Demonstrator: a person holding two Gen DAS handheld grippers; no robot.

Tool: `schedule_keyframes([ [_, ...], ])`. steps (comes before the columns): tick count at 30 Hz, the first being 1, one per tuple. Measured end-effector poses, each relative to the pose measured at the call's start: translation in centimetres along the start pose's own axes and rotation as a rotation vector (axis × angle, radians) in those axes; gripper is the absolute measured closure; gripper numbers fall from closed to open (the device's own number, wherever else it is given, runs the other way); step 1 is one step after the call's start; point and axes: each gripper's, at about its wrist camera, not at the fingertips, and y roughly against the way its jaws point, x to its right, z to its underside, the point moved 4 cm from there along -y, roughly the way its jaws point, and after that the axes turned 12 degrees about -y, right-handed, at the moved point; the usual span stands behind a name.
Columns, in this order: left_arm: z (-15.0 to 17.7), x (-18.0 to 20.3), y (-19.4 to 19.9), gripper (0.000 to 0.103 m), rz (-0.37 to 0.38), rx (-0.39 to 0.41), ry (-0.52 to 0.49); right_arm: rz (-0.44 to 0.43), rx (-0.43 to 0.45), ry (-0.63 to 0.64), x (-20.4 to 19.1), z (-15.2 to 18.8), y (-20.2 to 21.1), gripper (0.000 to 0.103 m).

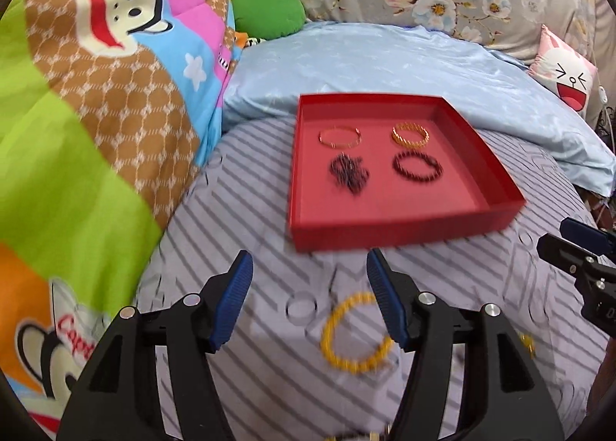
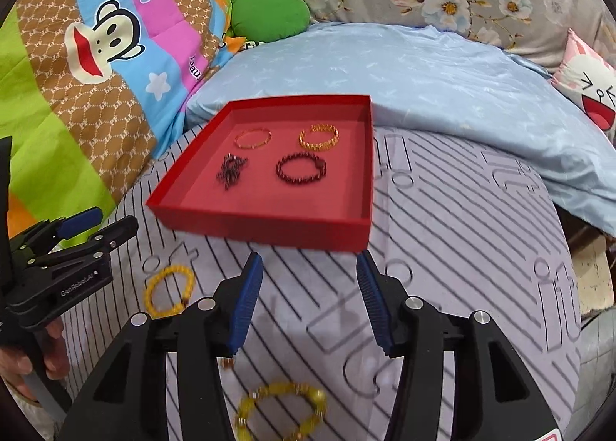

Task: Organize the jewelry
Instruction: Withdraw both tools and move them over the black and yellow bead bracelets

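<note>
Jewelry split between two places: four pieces already inside the red tray (image 1: 404, 225), namely a thin pink-gold bangle (image 1: 340, 136), a gold chain bracelet (image 1: 410, 135), a dark tangled piece (image 1: 348, 173) and a dark bead bracelet (image 1: 417, 167). Two yellow bracelets not yet in, both on the striped bed sheet (image 2: 462, 248) on the near side of the tray: an orange-yellow bead bracelet (image 1: 356, 333) nearer the tray's left corner, and a pale yellow bracelet (image 2: 281, 408) further out from the tray's front wall.

Likely step in hand: picking up the orange-yellow bracelet. Best done by lowering so one pad goes inside the loop and one outside, pinching a single run of beads, not spanning the whole ring; soft bedding likely to give, so press lightly. Then lift clear of the tray's front wall and set down in the bare near half, apart from the four pieces.

Left claw (image 1: 310, 300) wide open, holding nothing, hovering just above that bracelet, fingers pointing toward the tray. Right claw (image 2: 310, 300) also wide open and holding nothing, aimed at the tray's front wall, above the pale bracelet.
</note>
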Motion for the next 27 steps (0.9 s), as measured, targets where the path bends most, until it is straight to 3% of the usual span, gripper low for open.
schedule_keyframes([
  [15, 9.4, 1.6, 3.6, 0.044, 0.027, -0.059, 0.065, 0.039, -0.033, -0.043, 1.8, 7.8, 3.4, 0.053],
  [27, 13.3, 3.0, 2.6, 0.045, 0.029, -0.121, 0.092, 0.049, -0.075, -0.097, 2.8, 11.2, 2.5, 0.053],
])
